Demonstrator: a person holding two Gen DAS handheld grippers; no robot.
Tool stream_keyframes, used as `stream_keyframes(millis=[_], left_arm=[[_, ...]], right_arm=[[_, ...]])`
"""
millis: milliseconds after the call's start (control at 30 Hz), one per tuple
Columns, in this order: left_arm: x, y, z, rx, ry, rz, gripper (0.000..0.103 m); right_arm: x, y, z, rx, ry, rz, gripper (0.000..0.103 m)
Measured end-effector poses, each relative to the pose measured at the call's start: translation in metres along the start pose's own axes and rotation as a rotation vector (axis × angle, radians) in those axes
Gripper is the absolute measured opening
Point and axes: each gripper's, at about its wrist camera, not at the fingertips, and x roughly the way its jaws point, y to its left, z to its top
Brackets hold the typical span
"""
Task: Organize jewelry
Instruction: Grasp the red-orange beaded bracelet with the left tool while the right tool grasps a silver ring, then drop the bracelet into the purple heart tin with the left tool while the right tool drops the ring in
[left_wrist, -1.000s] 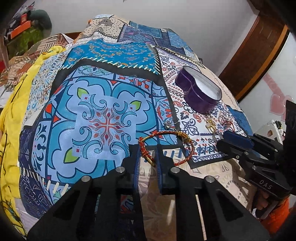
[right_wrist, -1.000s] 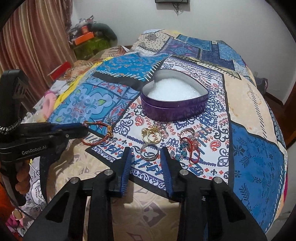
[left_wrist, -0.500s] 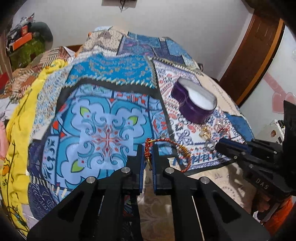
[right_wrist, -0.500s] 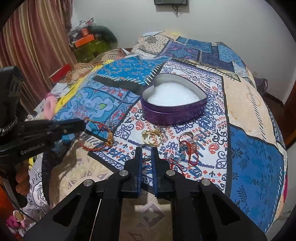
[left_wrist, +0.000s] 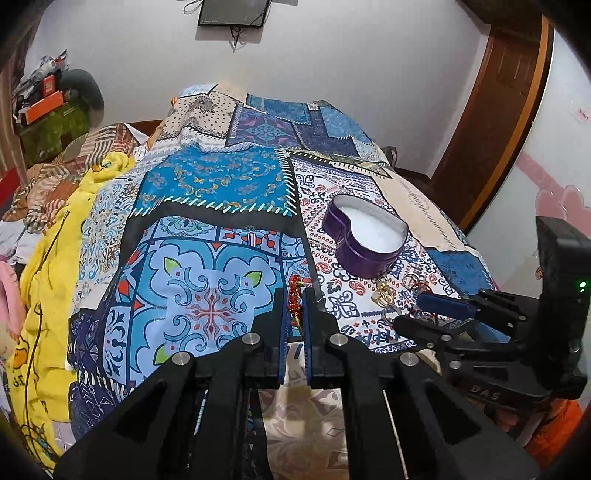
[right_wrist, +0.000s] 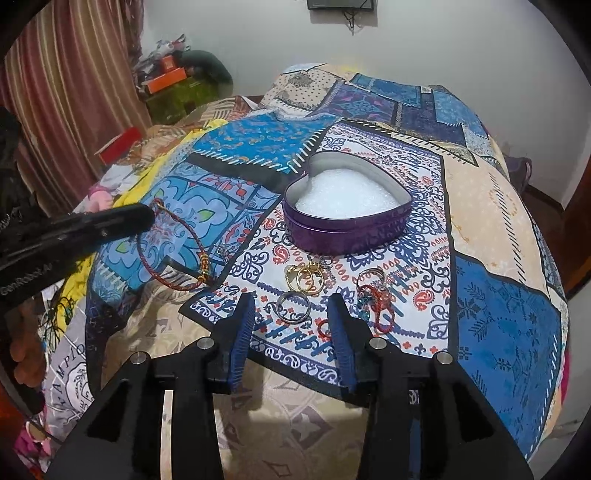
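My left gripper (left_wrist: 295, 308) is shut on a red and gold beaded bracelet (left_wrist: 294, 297) and holds it lifted above the patterned bedspread; in the right wrist view the bracelet (right_wrist: 173, 251) hangs from its tip. A purple heart-shaped tin (right_wrist: 347, 206) with white filling stands open behind the jewelry; it also shows in the left wrist view (left_wrist: 365, 236). My right gripper (right_wrist: 291, 314) is open and empty, its fingers on either side of a silver ring (right_wrist: 293, 308). Gold rings (right_wrist: 304, 278) and a red and blue beaded piece (right_wrist: 373, 299) lie close by.
The bedspread (right_wrist: 498, 332) falls away at its right and near edges. Yellow cloth (left_wrist: 48, 280) and clutter lie to the left. A brown door (left_wrist: 498, 103) stands at the right, a curtain (right_wrist: 74, 92) at the left.
My left gripper closed on the bracelet and lifted it off the bed. My right gripper shut near the silver ring, then opened wide again around it.
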Motion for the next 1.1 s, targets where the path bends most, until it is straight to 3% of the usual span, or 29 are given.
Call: stream_keyframes(millis=[133, 200, 400, 767, 1100], left_arm=[[-0.002, 0.000, 0.002, 0.001, -0.008, -0.003, 0.006], [-0.003, -0.001, 0.003, 0.003, -0.012, -0.004, 0.006], [-0.006, -0.008, 0.013, 0.024, -0.039, -0.012, 0.006], [-0.008, -0.038, 0.053, 0.089, -0.135, -0.059, 0.006], [0.018, -0.060, 0.077, 0.128, -0.136, -0.103, 0.006]], right_arm=[[0.010, 0.004, -0.001, -0.026, 0.026, -0.007, 0.035], [0.016, 0.005, -0.002, -0.038, 0.043, -0.014, 0.019], [0.007, 0.005, -0.001, -0.044, 0.004, -0.008, 0.019], [-0.034, -0.014, 0.029, 0.010, -0.150, -0.030, 0.019], [-0.042, -0.035, 0.049, 0.049, -0.224, -0.063, 0.019]])
